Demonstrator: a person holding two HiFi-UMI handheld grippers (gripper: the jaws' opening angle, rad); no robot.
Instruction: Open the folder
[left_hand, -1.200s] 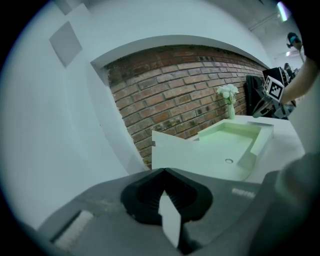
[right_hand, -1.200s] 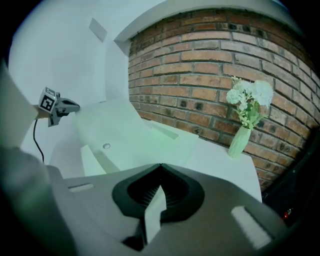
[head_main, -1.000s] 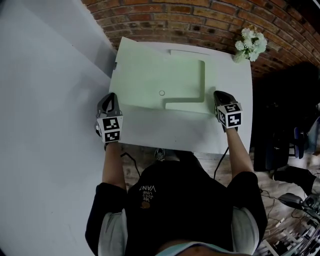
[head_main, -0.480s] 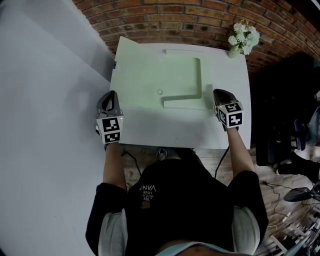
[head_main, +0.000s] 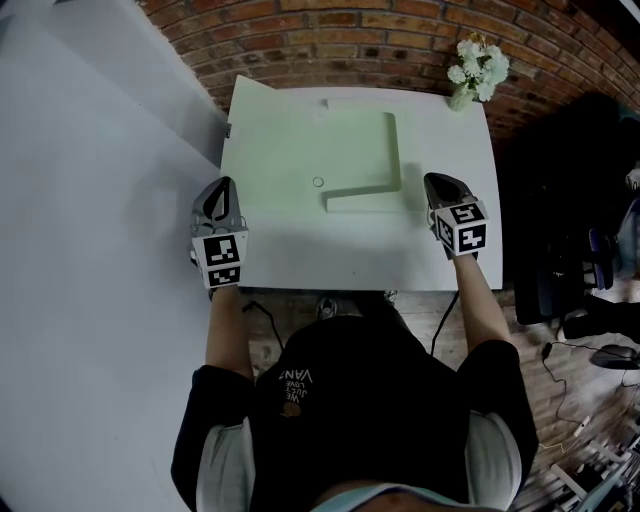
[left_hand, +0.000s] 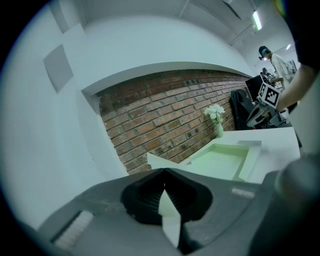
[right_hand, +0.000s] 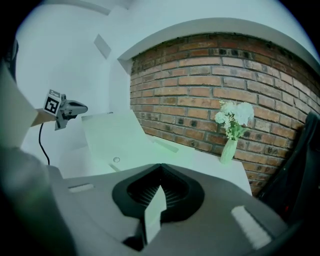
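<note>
Now folder (head_main: 300, 150) flat on table (head_main: 380, 262); left tool (head_main: 224, 184), right tool (head_main: 436, 180) jaws together.

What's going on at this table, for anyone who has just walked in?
A person stands at a white table with a gripper in each hand. A pale green folder lies on it. The left gripper is at the table's left edge, the right gripper just right of the folder. Both have their jaws shut, and I can't tell whether either grips the folder. White flowers stand at the far right corner.
</note>
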